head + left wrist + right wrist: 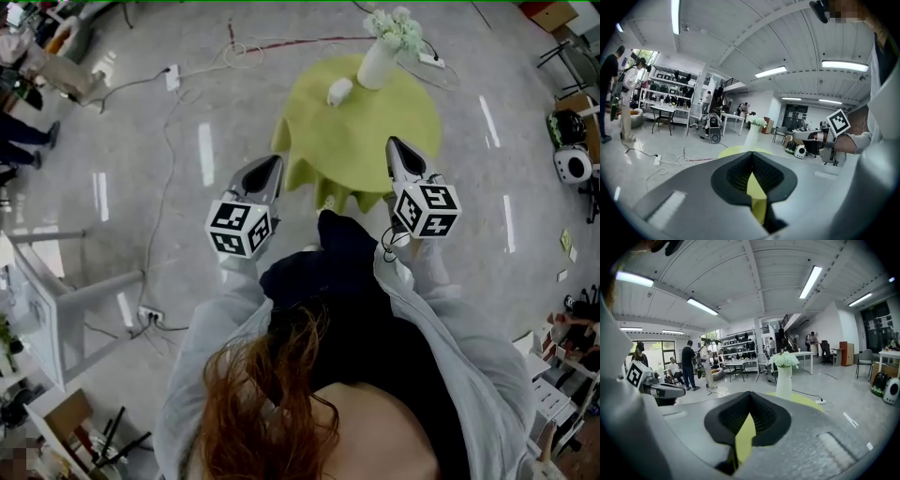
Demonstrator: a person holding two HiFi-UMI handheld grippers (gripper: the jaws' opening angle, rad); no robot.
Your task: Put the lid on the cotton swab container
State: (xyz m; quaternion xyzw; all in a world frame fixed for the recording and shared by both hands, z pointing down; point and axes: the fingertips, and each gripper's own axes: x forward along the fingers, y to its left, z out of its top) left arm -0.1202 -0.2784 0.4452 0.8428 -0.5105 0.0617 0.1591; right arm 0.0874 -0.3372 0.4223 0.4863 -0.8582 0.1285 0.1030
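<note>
Left gripper [273, 163] and right gripper [395, 143] both closed on nothing, pointing toward green table [366, 141] with white container [338, 91].

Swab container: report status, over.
Left gripper shut, empty; right gripper same. Container on table, untouched. Vase beside it. Lid not made out.

white vase [378, 64] of what seem flowers stands on a green-clothed round table [375, 131].

Green-draped table [375, 141], vase [379, 62], white container [338, 91].
</note>
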